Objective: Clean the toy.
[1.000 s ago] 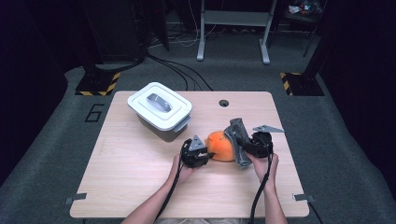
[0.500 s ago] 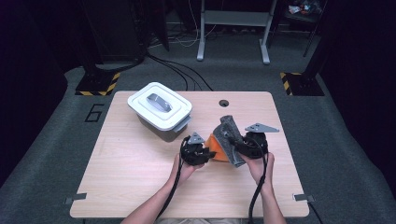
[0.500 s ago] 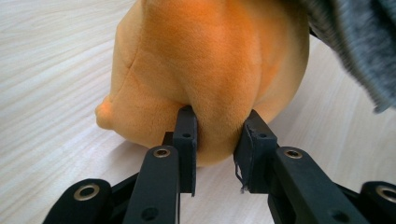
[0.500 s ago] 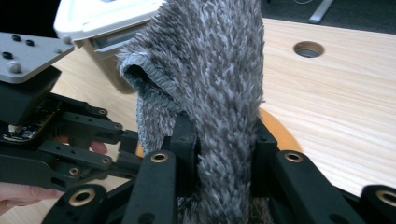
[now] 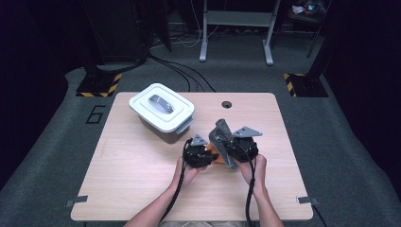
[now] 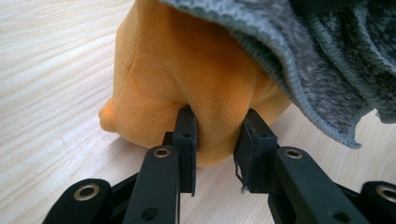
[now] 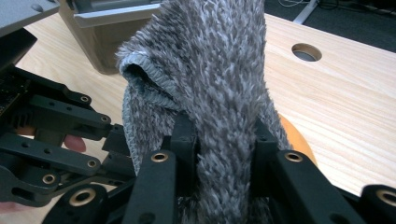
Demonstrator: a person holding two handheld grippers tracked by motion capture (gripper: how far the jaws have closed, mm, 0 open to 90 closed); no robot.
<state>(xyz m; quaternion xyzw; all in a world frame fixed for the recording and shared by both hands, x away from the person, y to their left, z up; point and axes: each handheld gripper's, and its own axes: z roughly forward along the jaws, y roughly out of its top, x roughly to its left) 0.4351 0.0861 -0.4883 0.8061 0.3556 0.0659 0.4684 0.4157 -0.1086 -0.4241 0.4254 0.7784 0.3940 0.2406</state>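
Orange plush, soft and rounded, sits pinched in the left claw [image 6: 215, 140]: its two black pads sink into a fold of the orange toy [image 6: 187, 74] low against the table [image 6: 51, 60], which pins the toy in place. The grey fuzzy sock [image 7: 219, 70] is clenched in the right claw [image 7: 223, 140], whose pads squeeze the knit from both sides just below the ribbed cuff. From the left gripper view the sock's hem drapes over the toy's upper side at about 1 o'clock, so the sock looks to be going over the toy like a cover, or coming off it; which of the two I cannot tell. One claw anchors while the other works the fabric, a sensible split for a limp thing on a squashy one.

In the high view the two claws meet just right of the table's centre, the left claw [image 5: 197, 153] at 9 o'clock of the toy and the right claw [image 5: 239, 149] at 3 o'clock, with the sock [image 5: 222, 130] standing up toward 12. The white lidded box [image 5: 163, 111] lies well apart at 10 o'clock.

Against a second ago, much less orange shows between the claws: then the toy was a plain round ball, now only a sliver peeks out. The right hand has shifted leftward toward the left one, carrying the sock across. The left hand has kept its place, and both grips are unchanged.
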